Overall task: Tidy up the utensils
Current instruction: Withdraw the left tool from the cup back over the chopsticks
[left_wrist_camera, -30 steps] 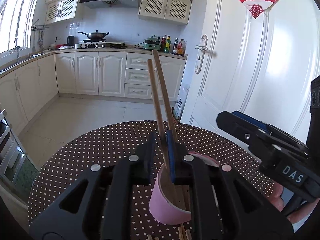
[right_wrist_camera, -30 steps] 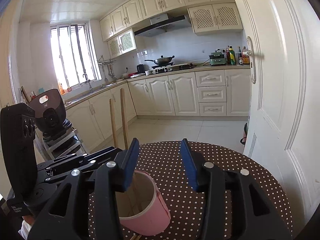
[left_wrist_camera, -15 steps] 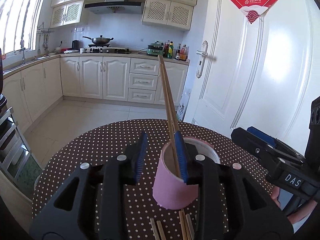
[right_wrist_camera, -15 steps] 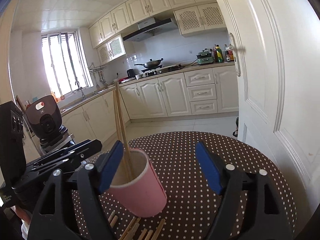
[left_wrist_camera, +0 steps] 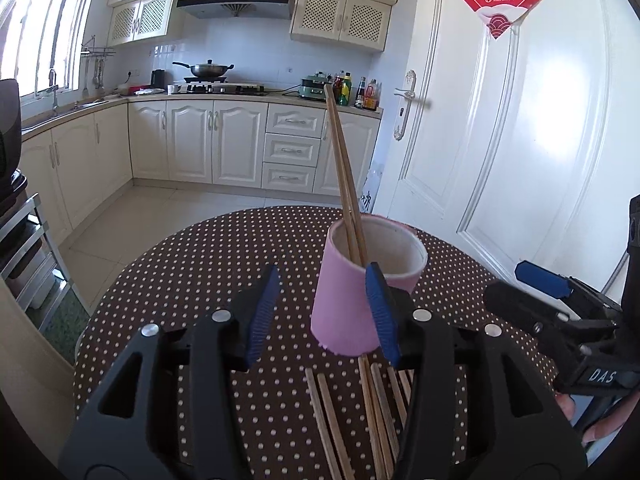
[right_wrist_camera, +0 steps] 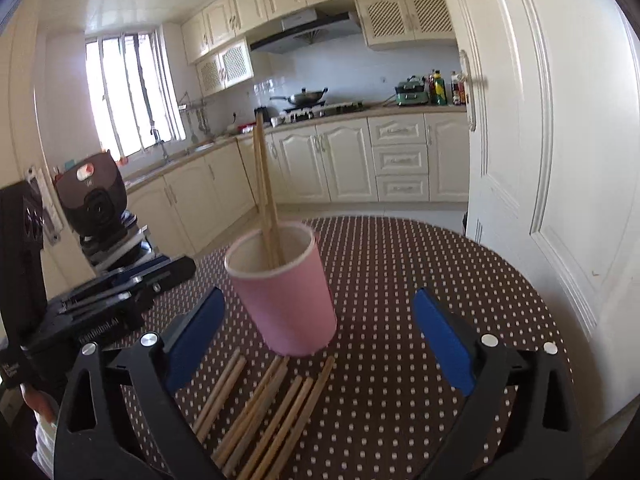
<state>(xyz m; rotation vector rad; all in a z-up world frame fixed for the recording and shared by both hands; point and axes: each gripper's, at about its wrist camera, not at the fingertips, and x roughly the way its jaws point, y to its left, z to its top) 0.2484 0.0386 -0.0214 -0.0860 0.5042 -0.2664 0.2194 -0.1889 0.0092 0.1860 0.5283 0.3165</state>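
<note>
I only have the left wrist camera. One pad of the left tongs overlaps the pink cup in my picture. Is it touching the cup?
Observer: It seems not. In the right wrist view the left tongs sit beside the pink cup with bare table showing between. They have just been opening and grip nothing.
Operator: I see the right tongs only side-on. Open?
Observer: Yes. The right tongs stand wide, have just been opening, and hold nothing; the cup stands ahead of them.
Operator: What is hidden under my tongs?
Observer: The loose chopsticks continue there, fanned flat in front of the cup's base.
</note>
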